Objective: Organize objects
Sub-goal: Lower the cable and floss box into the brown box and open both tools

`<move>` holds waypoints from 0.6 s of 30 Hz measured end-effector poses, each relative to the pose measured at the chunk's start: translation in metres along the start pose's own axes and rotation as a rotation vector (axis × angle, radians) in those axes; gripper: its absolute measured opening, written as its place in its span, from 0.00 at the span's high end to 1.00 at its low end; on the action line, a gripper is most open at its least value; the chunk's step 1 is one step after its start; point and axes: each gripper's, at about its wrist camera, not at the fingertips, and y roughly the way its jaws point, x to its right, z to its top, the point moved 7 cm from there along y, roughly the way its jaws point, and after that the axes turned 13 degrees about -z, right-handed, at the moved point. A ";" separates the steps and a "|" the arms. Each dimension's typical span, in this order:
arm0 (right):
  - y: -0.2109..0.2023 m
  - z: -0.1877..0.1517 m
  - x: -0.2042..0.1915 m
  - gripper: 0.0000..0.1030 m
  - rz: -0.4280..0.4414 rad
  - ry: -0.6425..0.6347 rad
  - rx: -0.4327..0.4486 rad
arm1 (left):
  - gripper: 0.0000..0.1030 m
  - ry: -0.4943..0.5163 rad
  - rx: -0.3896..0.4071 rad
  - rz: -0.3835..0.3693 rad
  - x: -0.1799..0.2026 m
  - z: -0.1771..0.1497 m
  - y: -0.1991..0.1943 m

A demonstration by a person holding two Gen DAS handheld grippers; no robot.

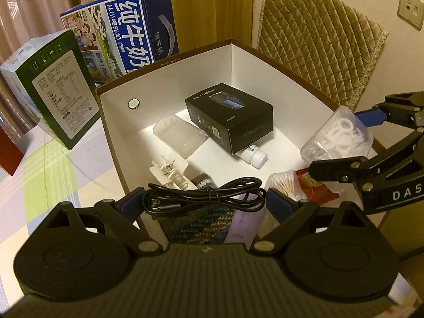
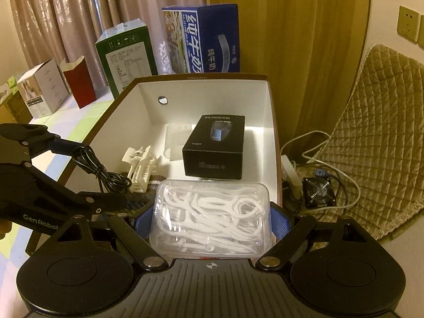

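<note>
**Over the open box, both jaws loaded**

Between your left gripper's (image 1: 205,202) jaws sits a coiled black cable (image 1: 204,198), clamped from both sides by the blue pads and held just above the near edge of the storage box (image 1: 169,76). Your right gripper (image 2: 212,221) has its jaws closed on a clear plastic case of white floss picks (image 2: 210,217), also above the near part of the box; from the left wrist view that case (image 1: 338,135) hangs over the box's right wall.

Below your left jaws lie a knitted patterned cloth (image 1: 190,224) and a pale lilac tube (image 1: 245,222). Beside them to the right are a bag of cotton swabs (image 1: 282,182) and a red packet (image 1: 316,186). Further in, you have a white clip (image 1: 168,171), a clear empty container (image 1: 179,139) on its side, and a black shaver carton (image 1: 229,116) resting tilted on a small white bottle (image 1: 254,156).

Outside the box on the checked tabletop (image 1: 53,185) stand a green carton (image 1: 57,87) and a blue milk carton (image 1: 119,31) just behind the box's far wall. To the right a quilted chair cushion (image 1: 318,42) leans.
</note>
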 end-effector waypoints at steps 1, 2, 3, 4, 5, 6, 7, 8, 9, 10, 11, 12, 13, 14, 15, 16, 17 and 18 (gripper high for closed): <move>0.001 0.000 0.000 0.19 0.001 0.000 0.000 | 0.09 -0.001 -0.002 -0.002 0.000 0.000 0.001; 0.001 0.000 0.000 0.19 0.002 -0.001 -0.001 | 0.08 -0.001 -0.005 -0.003 -0.001 0.001 0.002; 0.001 0.000 0.000 0.19 0.003 -0.002 -0.002 | 0.08 -0.001 -0.007 -0.004 -0.001 0.001 0.003; 0.001 0.000 0.000 0.19 0.003 -0.003 -0.001 | 0.08 0.000 -0.010 -0.006 -0.001 0.001 0.004; 0.002 0.000 0.000 0.19 0.004 -0.004 -0.001 | 0.07 0.001 -0.012 -0.007 -0.001 0.001 0.005; 0.002 0.000 0.000 0.19 0.005 -0.004 -0.001 | 0.07 0.003 -0.011 -0.008 0.000 0.001 0.005; 0.002 0.000 0.001 0.19 0.007 -0.004 -0.001 | 0.05 0.004 -0.010 -0.006 -0.001 0.001 0.005; 0.003 0.001 0.001 0.19 0.008 -0.003 -0.001 | 0.05 0.005 -0.008 -0.007 -0.001 0.002 0.005; 0.003 0.002 0.001 0.19 0.008 -0.003 -0.001 | 0.04 0.004 -0.006 -0.008 -0.001 0.002 0.005; 0.003 0.002 0.001 0.19 0.008 -0.002 -0.001 | 0.04 0.006 -0.005 -0.006 -0.001 0.003 0.005; 0.003 0.002 0.001 0.19 0.008 -0.004 0.000 | 0.04 0.008 -0.003 -0.003 -0.001 0.004 0.004; 0.003 0.002 0.001 0.19 0.009 -0.004 0.000 | 0.04 0.008 -0.004 -0.003 -0.002 0.004 0.004; 0.004 0.003 0.001 0.19 0.011 -0.005 0.000 | 0.04 0.008 -0.005 -0.001 -0.002 0.005 0.004; 0.004 0.003 0.001 0.19 0.012 -0.005 0.000 | 0.04 0.008 -0.004 0.002 -0.002 0.005 0.004; 0.005 0.004 0.002 0.19 0.014 -0.005 0.003 | 0.04 0.009 -0.004 0.006 -0.002 0.005 0.004; 0.005 0.004 0.002 0.19 0.014 -0.007 0.005 | 0.04 0.010 -0.004 0.009 -0.002 0.006 0.003; 0.006 0.005 0.002 0.19 0.014 -0.009 0.008 | 0.04 0.013 -0.004 0.012 -0.002 0.006 0.003; 0.006 0.006 0.002 0.19 0.014 -0.011 0.014 | 0.04 0.016 -0.005 0.014 -0.001 0.006 0.003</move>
